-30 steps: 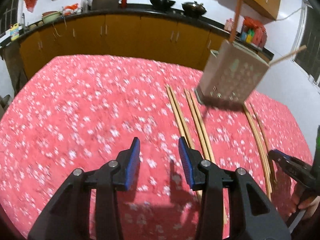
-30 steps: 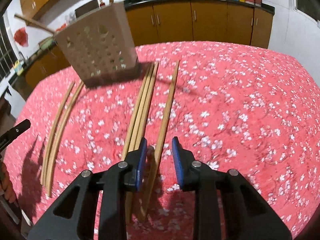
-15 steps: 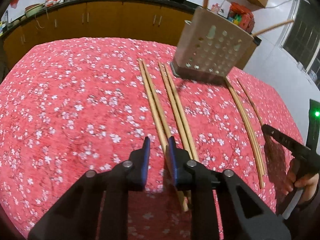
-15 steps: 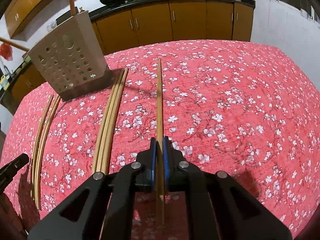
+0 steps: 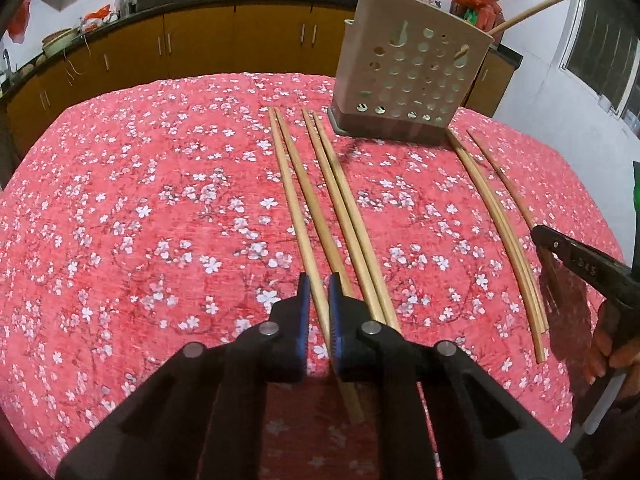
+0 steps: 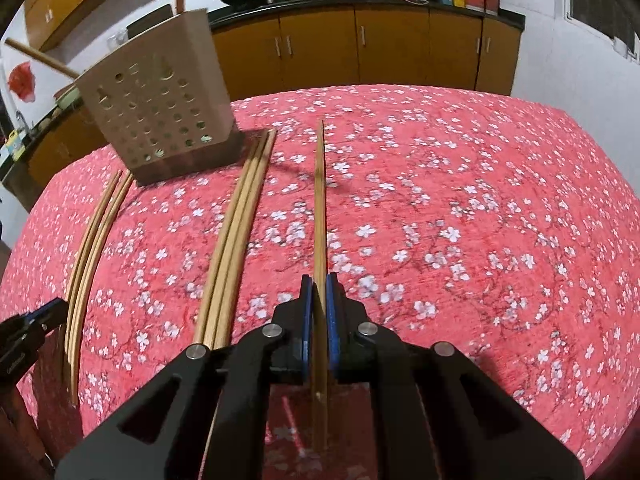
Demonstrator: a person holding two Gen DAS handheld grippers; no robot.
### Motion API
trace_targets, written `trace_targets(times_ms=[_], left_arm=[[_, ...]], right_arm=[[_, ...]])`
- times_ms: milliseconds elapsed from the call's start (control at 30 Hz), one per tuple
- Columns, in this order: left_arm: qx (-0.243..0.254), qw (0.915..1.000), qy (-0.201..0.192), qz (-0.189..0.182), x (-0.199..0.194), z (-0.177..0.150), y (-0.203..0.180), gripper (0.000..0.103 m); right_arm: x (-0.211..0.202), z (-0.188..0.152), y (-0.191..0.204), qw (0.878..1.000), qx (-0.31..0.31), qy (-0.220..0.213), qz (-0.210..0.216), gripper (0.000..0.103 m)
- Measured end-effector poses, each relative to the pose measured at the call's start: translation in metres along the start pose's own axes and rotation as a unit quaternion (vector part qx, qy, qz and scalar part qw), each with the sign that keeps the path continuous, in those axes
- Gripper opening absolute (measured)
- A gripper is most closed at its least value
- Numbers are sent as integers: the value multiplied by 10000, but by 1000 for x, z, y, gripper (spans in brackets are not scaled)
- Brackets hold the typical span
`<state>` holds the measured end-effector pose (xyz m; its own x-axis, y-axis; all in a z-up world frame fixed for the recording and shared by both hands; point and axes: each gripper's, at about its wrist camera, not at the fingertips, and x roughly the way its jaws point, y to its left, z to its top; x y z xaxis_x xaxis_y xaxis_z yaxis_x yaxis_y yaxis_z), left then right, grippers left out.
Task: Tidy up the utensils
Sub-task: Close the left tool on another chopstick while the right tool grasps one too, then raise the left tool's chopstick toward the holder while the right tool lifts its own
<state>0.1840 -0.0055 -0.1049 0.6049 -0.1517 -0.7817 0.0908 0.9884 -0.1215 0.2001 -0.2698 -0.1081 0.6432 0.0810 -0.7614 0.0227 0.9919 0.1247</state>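
Observation:
Several long wooden chopsticks lie on a red floral tablecloth (image 5: 120,220). A beige perforated utensil holder (image 5: 412,76) stands at the far side with sticks in it; it also shows in the right wrist view (image 6: 160,104). My left gripper (image 5: 319,292) is shut on one chopstick (image 5: 296,196) of the left pair. My right gripper (image 6: 319,296) is shut on a single chopstick (image 6: 319,200), lifted slightly off the cloth. More chopsticks (image 6: 236,236) lie left of it.
Two curved sticks (image 5: 496,216) lie right of the holder, near another black gripper held by a hand (image 5: 584,268). Wooden kitchen cabinets (image 5: 200,44) with woks on the counter run behind the table. The table edge drops off at the right.
Both grippers were open a second ago. Each has closed on a chopstick, the right one first. The right chopstick has lifted a little off the cloth.

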Motion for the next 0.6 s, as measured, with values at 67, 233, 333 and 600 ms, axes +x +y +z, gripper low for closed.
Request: trace_targets(times_ms=[67, 233, 333, 600], left_arm=[[6, 10000, -6, 25, 1, 1, 2, 10], [-68, 9995, -19, 324, 5, 12, 23, 8], [-151, 9985, -71, 527, 9, 21, 44, 8], [-347, 9979, -168, 516, 10, 28, 70, 8]], right_arm=[[0, 0, 0, 10000, 7, -2, 13, 8], [1, 2, 1, 10000, -56, 0, 4, 8], [3, 5, 1, 10000, -68, -29, -27, 8], [12, 16, -7, 9999, 113, -88, -24, 8]])
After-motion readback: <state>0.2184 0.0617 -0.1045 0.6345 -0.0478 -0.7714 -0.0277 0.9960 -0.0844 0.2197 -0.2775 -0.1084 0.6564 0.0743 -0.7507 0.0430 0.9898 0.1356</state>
